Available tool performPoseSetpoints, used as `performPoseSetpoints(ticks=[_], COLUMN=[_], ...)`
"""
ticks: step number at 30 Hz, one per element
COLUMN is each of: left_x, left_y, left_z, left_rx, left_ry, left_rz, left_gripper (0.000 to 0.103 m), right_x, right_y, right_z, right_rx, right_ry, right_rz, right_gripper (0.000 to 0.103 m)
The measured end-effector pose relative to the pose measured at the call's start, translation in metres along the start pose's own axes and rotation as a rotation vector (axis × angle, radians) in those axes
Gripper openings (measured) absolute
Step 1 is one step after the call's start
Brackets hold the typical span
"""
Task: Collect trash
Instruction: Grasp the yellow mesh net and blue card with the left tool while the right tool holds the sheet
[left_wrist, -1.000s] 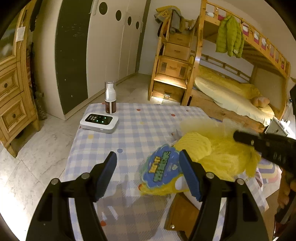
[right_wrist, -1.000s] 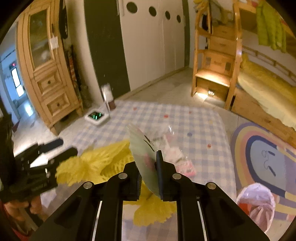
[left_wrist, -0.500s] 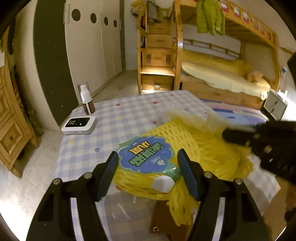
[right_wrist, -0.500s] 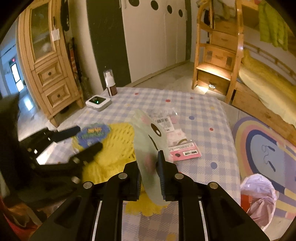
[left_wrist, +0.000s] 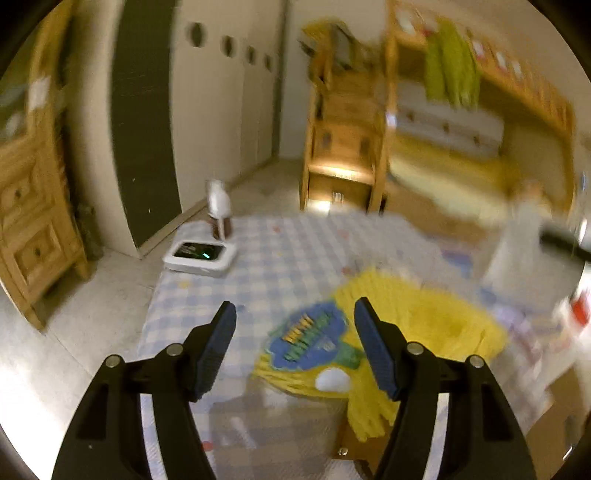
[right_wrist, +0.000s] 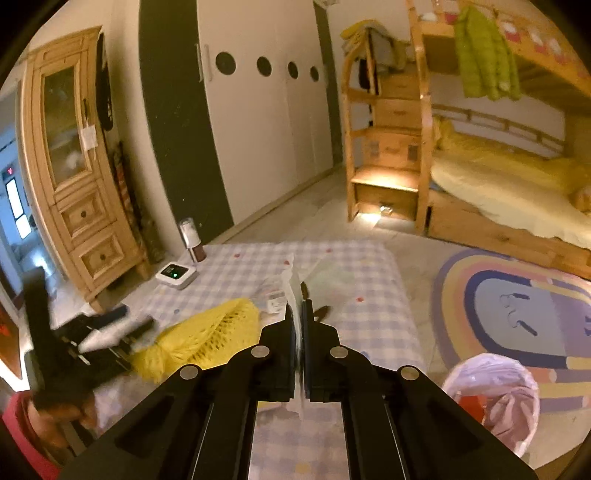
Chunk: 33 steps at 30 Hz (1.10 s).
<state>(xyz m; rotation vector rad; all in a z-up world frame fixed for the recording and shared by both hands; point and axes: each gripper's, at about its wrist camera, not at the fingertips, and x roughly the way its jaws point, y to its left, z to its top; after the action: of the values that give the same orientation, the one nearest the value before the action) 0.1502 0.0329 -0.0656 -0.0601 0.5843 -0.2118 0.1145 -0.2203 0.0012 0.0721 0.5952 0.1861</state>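
Presently the right gripper (right_wrist: 298, 314) has its jaws clenched on a thin, pale plastic wrapper (right_wrist: 291, 284), seen edge-on and standing up out of the grip; the jaws have just been closing further, with the sheet pinched between them. The wrapper is held clear above the checked counter (right_wrist: 373, 295).

Step in hand, as judged: one piece of trash is secured and is being carried toward disposal. The lined trash bin (right_wrist: 493, 398) stands on the floor, low and to the right of this gripper, beside the rainbow rug (right_wrist: 517, 295). The next move calls for swinging the wrapper over the bin's mouth before the jaws release; the sheet is light and may cling or drift.

The left gripper (left_wrist: 295, 332) hangs with jaws released, nothing between the pads, over the yellow mesh packaging (left_wrist: 424, 325) with its blue and green label (left_wrist: 310, 336), which lies on the counter. That item appears next in line: the jaws would need to come down and straddle a bunched part of the mesh. The left view is blurred, so finer detail cannot be told.

Small wrappers and a barcode label (right_wrist: 277, 301) remain on the counter. A spray bottle (right_wrist: 192, 240) and a white device (right_wrist: 175, 275) stand at its far corner, well apart from the trash.
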Motion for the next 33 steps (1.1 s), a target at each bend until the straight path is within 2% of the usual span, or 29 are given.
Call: performPoseSetpoints(ticks=[3, 5, 8, 10, 12, 15, 18, 23, 25, 27, 30, 32, 33], left_x=[-0.016, -0.020, -0.021, -0.021, -0.019, -0.010, 0.007, 0.026, 0.033, 0.036, 0.039, 0.037, 0.034], left_y=[0.023, 0.026, 0.004, -0.017, -0.039, -0.065, -0.079, -0.082, -0.078, -0.072, -0.057, -0.049, -0.045], left_z=[0.005, 0.004, 0.002, 0.000, -0.004, -0.014, -0.024, -0.038, -0.039, -0.036, -0.031, -0.026, -0.025], left_rx=[-0.097, -0.113, -0.036, 0.044, 0.125, 0.223, 0.310, 0.368, 0.343, 0.300, 0.196, 0.154, 0.138], left_ry=[-0.050, -0.053, -0.048, -0.045, -0.033, 0.001, 0.060, 0.162, 0.196, 0.207, 0.228, 0.216, 0.204], left_rz=[-0.057, -0.123, -0.202, -0.221, -0.240, -0.224, -0.145, -0.100, -0.118, -0.148, -0.179, -0.184, -0.182], left_gripper=[0.068, 0.068, 0.068, 0.068, 0.073, 0.081, 0.083, 0.084, 0.084, 0.080, 0.063, 0.042, 0.038], right_x=[-0.012, -0.016, -0.019, -0.018, -0.016, -0.017, -0.018, -0.017, -0.016, -0.016, -0.017, -0.018, -0.018], right_y=[-0.005, -0.007, -0.008, -0.009, -0.011, -0.016, -0.020, -0.024, -0.025, -0.024, -0.022, -0.022, -0.021], right_z=[-0.007, -0.014, -0.024, -0.029, -0.033, -0.038, -0.041, -0.045, -0.046, -0.046, -0.048, -0.049, -0.049], right_rx=[-0.014, -0.014, -0.018, -0.025, -0.017, -0.005, 0.006, 0.016, 0.020, 0.020, 0.020, 0.020, 0.019], right_ry=[0.005, 0.015, 0.033, 0.045, 0.059, 0.068, 0.075, 0.083, 0.085, 0.087, 0.089, 0.089, 0.089], right_rz=[-0.025, -0.033, -0.051, -0.066, -0.070, -0.069, -0.062, -0.044, -0.036, -0.031, -0.023, -0.021, -0.021], right_gripper=[0.003, 0.003, 0.003, 0.003, 0.003, 0.003, 0.003, 0.003, 0.003, 0.003, 0.003, 0.003, 0.003])
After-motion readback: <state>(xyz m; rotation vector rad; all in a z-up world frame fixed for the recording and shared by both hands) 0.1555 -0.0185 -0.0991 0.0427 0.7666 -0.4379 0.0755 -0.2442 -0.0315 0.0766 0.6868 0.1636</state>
